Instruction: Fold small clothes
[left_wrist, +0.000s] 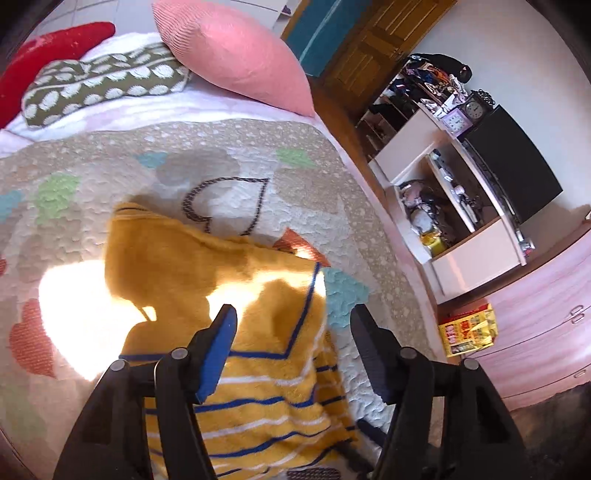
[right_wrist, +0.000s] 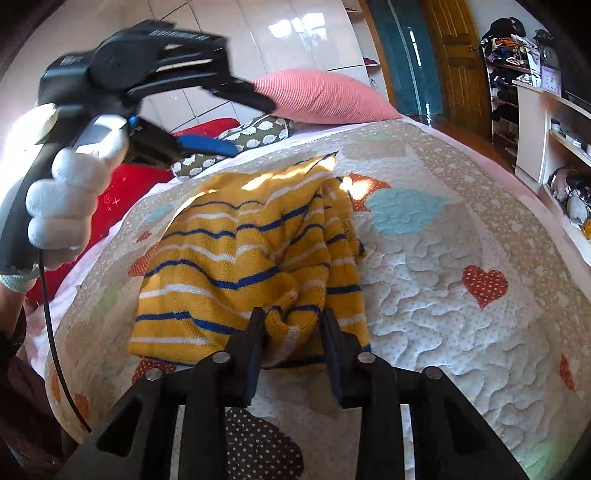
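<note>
A small yellow knit sweater (left_wrist: 236, 295) with blue and white stripes lies partly folded on the quilted bedspread (left_wrist: 295, 192). My left gripper (left_wrist: 291, 314) is open and empty, raised above the sweater. It also shows in the right wrist view (right_wrist: 255, 125), held in a white-gloved hand at upper left. In the right wrist view the sweater (right_wrist: 236, 258) lies mid-bed. My right gripper (right_wrist: 293, 317) has its fingers on either side of a bunched fold of the sweater's near edge, with a gap still showing.
A pink pillow (left_wrist: 236, 51), a patterned cushion (left_wrist: 103, 85) and a red cushion (left_wrist: 48, 55) lie at the bed's head. Shelves with clutter (left_wrist: 443, 184), a dark screen (left_wrist: 513, 162) and a dresser (left_wrist: 546, 325) stand to the right of the bed. A wooden door (right_wrist: 458, 59) is beyond.
</note>
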